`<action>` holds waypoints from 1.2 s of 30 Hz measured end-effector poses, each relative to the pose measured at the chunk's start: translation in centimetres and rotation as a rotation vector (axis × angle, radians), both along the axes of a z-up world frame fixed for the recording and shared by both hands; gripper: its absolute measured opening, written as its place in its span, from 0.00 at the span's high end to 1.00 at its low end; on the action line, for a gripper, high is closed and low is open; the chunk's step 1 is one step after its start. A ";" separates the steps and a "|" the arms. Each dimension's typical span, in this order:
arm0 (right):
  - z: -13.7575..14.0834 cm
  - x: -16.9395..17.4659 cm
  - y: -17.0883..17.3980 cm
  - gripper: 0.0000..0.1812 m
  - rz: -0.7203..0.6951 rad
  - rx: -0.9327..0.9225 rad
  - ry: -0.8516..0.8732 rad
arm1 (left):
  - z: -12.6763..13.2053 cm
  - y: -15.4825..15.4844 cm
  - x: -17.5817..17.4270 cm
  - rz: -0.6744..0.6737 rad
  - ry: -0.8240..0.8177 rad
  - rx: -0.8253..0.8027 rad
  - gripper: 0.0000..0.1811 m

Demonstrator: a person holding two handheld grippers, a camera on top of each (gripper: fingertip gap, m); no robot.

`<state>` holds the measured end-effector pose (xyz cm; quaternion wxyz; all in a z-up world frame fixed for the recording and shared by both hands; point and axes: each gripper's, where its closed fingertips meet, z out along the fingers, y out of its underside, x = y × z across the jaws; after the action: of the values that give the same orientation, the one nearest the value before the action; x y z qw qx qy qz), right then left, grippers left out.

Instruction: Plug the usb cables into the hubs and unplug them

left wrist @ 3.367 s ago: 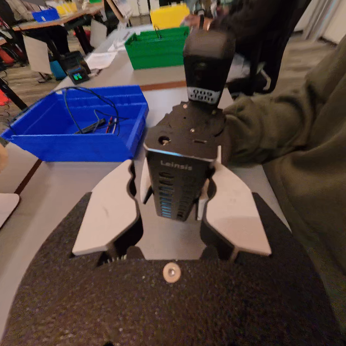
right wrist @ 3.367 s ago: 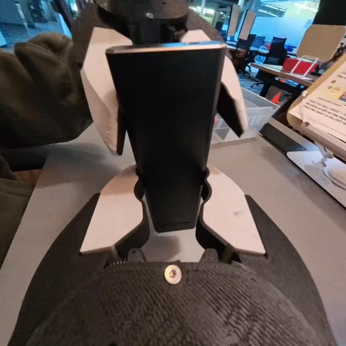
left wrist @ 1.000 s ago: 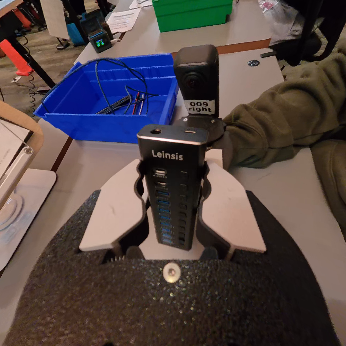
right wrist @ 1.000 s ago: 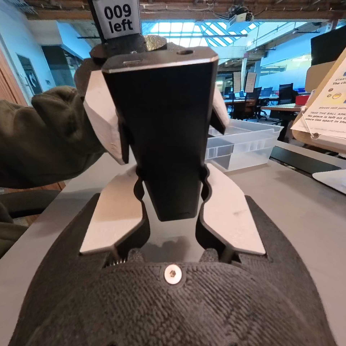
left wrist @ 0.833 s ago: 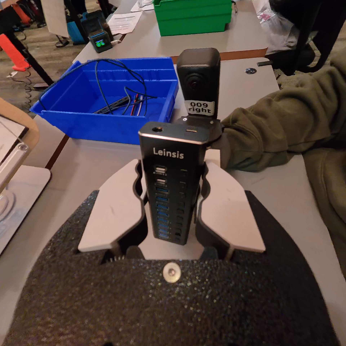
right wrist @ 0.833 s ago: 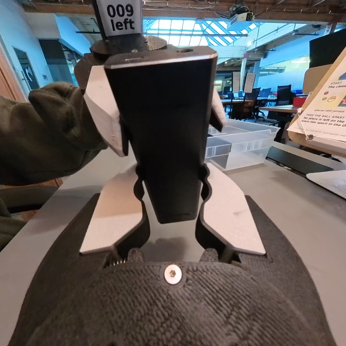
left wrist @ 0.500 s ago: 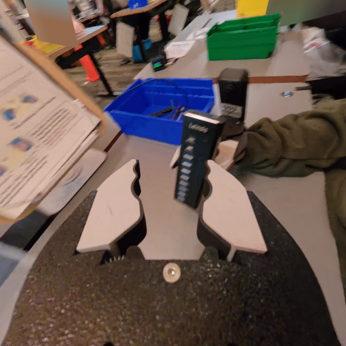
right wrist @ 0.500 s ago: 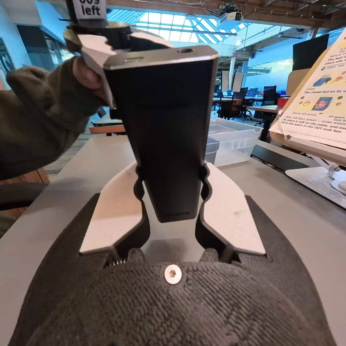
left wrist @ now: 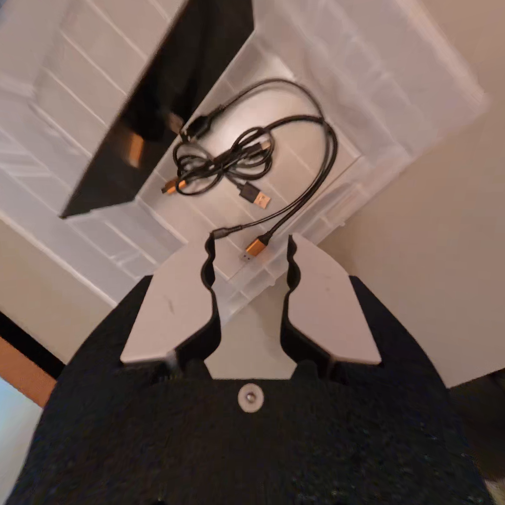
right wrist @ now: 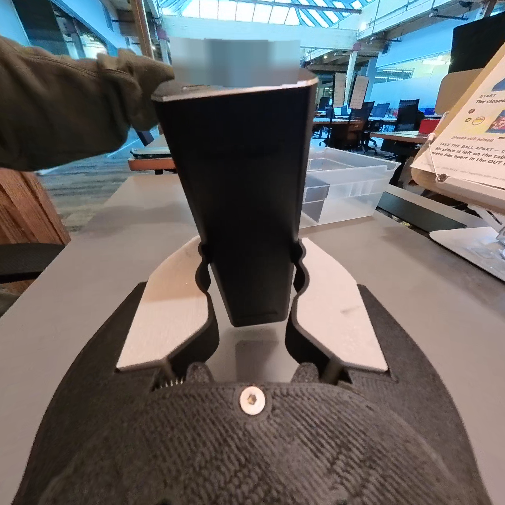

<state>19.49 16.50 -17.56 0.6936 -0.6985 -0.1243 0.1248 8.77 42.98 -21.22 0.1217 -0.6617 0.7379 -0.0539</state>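
A tall black metal USB hub (right wrist: 240,207) is held upright between the white fingers of the right gripper (right wrist: 249,269), clamped at its lower part, with its base just above the grey desk (right wrist: 82,273); its plain back faces the right wrist view, so the ports are not seen there. The left gripper (left wrist: 249,269) is spread wide and empty, poised above a clear plastic compartment bin (left wrist: 382,114). In the bin's nearer compartment a tangle of thin black USB cables (left wrist: 226,164) is seen, with one black-bodied USB-A plug (left wrist: 255,196) lying free and an orange metal-sleeved plug (left wrist: 256,246) closest to the fingertips, near the bin's corner. A dark flat object (left wrist: 164,109) is seen lying across the bin's other side; what it is cannot be told.

The cables are judged light, limp and springy, likely to drag their loops along when lifted. A plug is best taken by its stiff housing, across the flat sides, not by the cord. The hub is judged rigid and smooth, so a firm grip is needed against the push of insertion.
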 end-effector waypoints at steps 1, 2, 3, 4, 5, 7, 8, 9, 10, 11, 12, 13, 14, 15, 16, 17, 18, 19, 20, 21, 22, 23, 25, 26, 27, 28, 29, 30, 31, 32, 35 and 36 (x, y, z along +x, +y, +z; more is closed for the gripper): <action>0.0 0.1 0.0 0.67 -0.003 -0.001 0.009 | -0.6 0.5 -0.3 0.049 0.040 -0.020 0.73; 0.1 0.2 0.0 0.67 -0.003 -0.002 0.020 | -1.0 1.2 -0.6 0.104 0.077 -0.034 0.73; 0.1 0.4 0.0 0.67 -0.001 -0.001 0.033 | -1.3 2.0 -0.9 0.174 0.106 -0.050 0.73; 0.2 0.5 0.0 0.67 -0.004 0.006 0.041 | -1.5 2.4 -1.0 0.251 0.125 -0.084 0.73; 0.3 0.6 -0.1 0.67 -0.005 0.010 0.047 | -1.7 2.5 -1.0 0.320 0.138 -0.144 0.73; 0.3 0.6 0.0 0.67 -0.004 0.009 0.052 | -2.5 1.8 -0.8 0.397 0.172 -0.281 0.75; 0.2 0.6 0.0 0.67 -0.004 0.006 0.051 | -3.0 1.6 -0.8 0.417 0.201 -0.324 0.77; 0.2 0.5 0.0 0.67 0.002 0.002 0.050 | -3.4 1.6 -0.8 0.441 0.228 -0.345 0.78; 0.2 0.5 0.0 0.67 0.004 0.003 0.046 | -3.7 1.5 -0.7 0.466 0.251 -0.353 0.77; 0.2 0.4 0.0 0.67 0.006 0.003 0.043 | -3.9 1.3 -0.4 0.464 0.265 -0.353 0.76; 0.2 0.3 0.0 0.67 0.011 0.002 0.042 | -4.0 1.1 -0.1 0.440 0.267 -0.343 0.75; 0.2 0.3 0.0 0.67 0.014 0.001 0.043 | -4.0 0.9 0.4 0.416 0.256 -0.329 0.75; 0.1 0.3 0.0 0.67 0.013 -0.002 0.044 | -3.9 0.8 1.0 0.409 0.234 -0.319 0.75; 0.1 0.3 0.0 0.67 0.014 -0.004 0.044 | -3.8 0.7 1.8 0.412 0.205 -0.319 0.75; 0.1 0.3 0.0 0.67 0.017 -0.003 0.043 | -3.6 0.6 2.8 0.420 0.167 -0.327 0.74; 0.1 0.2 0.0 0.67 0.021 -0.003 0.042 | -3.5 0.5 3.8 0.428 0.128 -0.337 0.73; 0.1 0.2 0.0 0.67 0.028 -0.005 0.043 | -3.3 0.6 4.7 0.441 0.088 -0.344 0.73; 0.1 0.2 0.1 0.67 0.031 -0.004 0.046 | -3.2 0.7 5.6 0.462 0.047 -0.352 0.73; 0.1 0.3 0.1 0.67 0.027 -0.003 0.049 | -3.2 0.6 6.6 0.492 0.006 -0.372 0.73; 0.2 0.3 0.1 0.67 0.029 -0.002 0.052 | -3.1 0.4 7.4 0.523 -0.027 -0.408 0.73; 0.2 0.3 0.1 0.67 0.032 0.002 0.054 | -3.1 0.2 8.2 0.553 -0.055 -0.452 0.73; 0.3 0.3 0.0 0.67 0.031 0.010 0.055 | -3.2 0.0 8.9 0.583 -0.069 -0.495 0.73; 0.4 0.5 -0.1 0.67 0.023 0.019 0.062 | -3.6 -0.1 9.6 0.657 -0.062 -0.556 0.73; 0.5 0.5 -0.1 0.67 0.025 0.022 0.065 | -3.9 0.0 9.7 0.696 -0.046 -0.572 0.73; 0.5 0.5 -0.2 0.67 0.027 0.024 0.065 | -4.2 0.3 9.7 0.732 -0.025 -0.562 0.73; 0.5 0.4 -0.2 0.67 0.027 0.027 0.062 | -4.6 0.6 9.6 0.760 -0.008 -0.531 0.73; 0.5 0.4 -0.2 0.67 0.028 0.026 0.057 | -4.9 1.0 9.5 0.792 0.007 -0.492 0.73; 0.4 0.3 -0.1 0.67 0.031 0.023 0.050 | -5.2 1.3 9.5 0.827 0.018 -0.461 0.73; 0.4 0.1 -0.1 0.67 0.034 0.020 0.041 | -5.4 1.3 9.6 0.856 0.020 -0.447 0.74; 0.4 0.1 -0.1 0.67 0.036 0.019 0.035 | -5.7 1.2 9.8 0.879 0.023 -0.441 0.76; 0.3 -0.1 -0.2 0.67 0.040 0.023 0.026 | -6.6 1.2 10.0 0.913 0.039 -0.381 0.76; 0.4 -0.1 -0.2 0.67 0.039 0.025 0.024 | -7.0 1.5 9.8 0.914 0.045 -0.332 0.80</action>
<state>19.37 16.28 -17.20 0.7010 -0.6858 -0.1313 0.1452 18.58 44.47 -28.18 0.0100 -0.9295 0.3556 -0.0976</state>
